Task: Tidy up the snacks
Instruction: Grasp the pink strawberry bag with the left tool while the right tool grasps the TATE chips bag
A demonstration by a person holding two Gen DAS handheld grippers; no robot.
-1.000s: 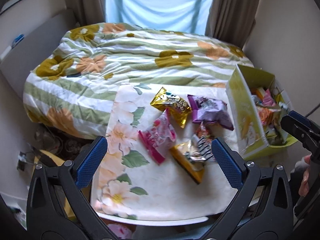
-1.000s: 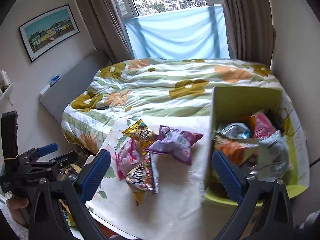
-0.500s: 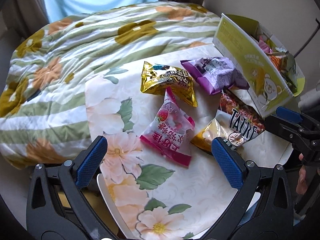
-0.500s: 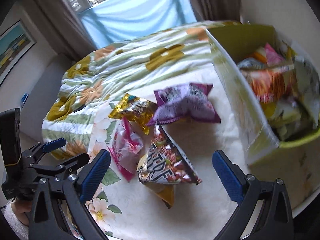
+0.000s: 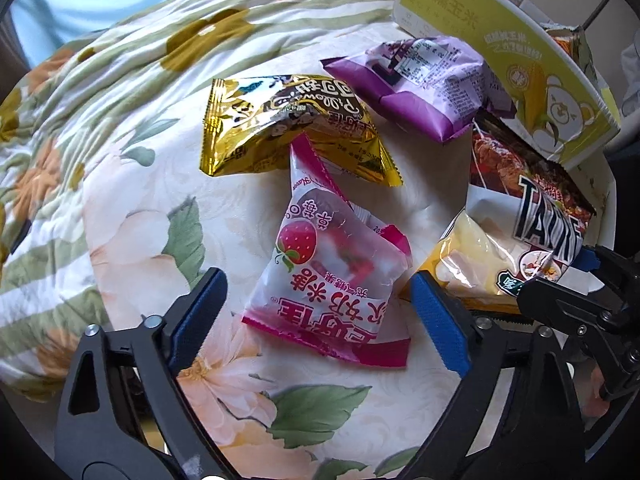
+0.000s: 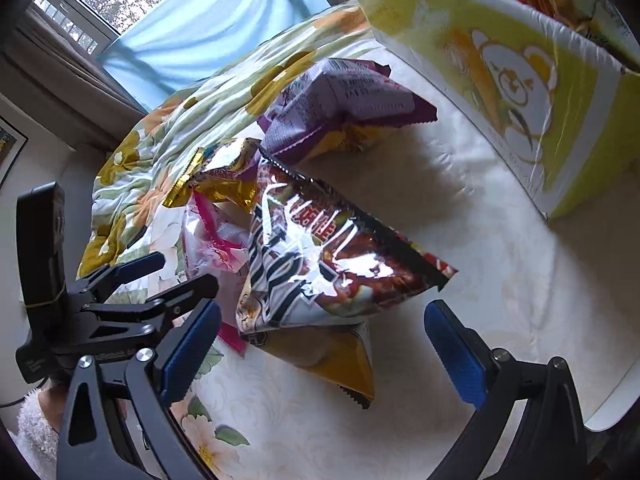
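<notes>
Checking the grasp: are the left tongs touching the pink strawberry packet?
Apart. The left wrist view shows bare cloth between each closing pad of the left tongs and the pink strawberry packet.

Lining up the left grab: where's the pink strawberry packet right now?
Left wrist view, centre: the pink strawberry packet lies between the closing left tongs, untouched, just below the gold packet.

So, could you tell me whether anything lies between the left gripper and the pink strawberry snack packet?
Nothing visible does. The left gripper has its jaws closing around the near end of the pink strawberry packet, and the pads are not yet pressing on it. The gold packet only overlaps its far tip.
</notes>
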